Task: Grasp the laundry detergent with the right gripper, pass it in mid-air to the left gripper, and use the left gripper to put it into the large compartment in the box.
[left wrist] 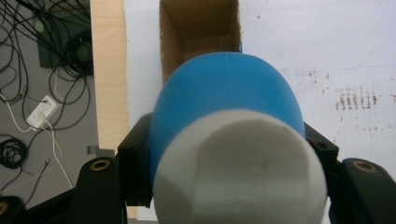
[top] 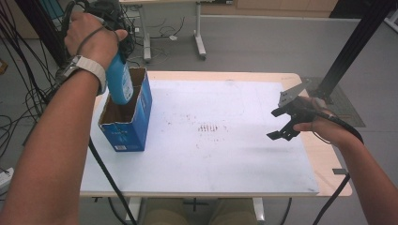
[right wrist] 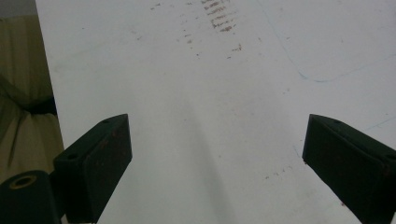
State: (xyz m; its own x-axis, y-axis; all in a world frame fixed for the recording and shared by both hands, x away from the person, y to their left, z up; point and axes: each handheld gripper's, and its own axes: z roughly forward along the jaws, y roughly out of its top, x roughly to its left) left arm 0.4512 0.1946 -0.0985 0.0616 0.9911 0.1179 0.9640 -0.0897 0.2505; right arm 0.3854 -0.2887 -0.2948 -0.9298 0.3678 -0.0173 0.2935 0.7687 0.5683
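Left gripper [left wrist: 229, 154] around blue, white-capped bottle [left wrist: 224, 102]

Blue bottle [top: 119, 79] with a white cap [left wrist: 240, 170], as I see it from my station: a smooth rounded body bearing a pale label, tilted off upright, cap end up, its lower end dipped into the open top of the box. Blue cardboard box [top: 136, 124]: upright near the left edge of the counter [top: 244, 159], top flaps open, brown inside, white print low on its front face. In the left gripper view the bottle's body points into the box's brown mouth [left wrist: 198, 28].
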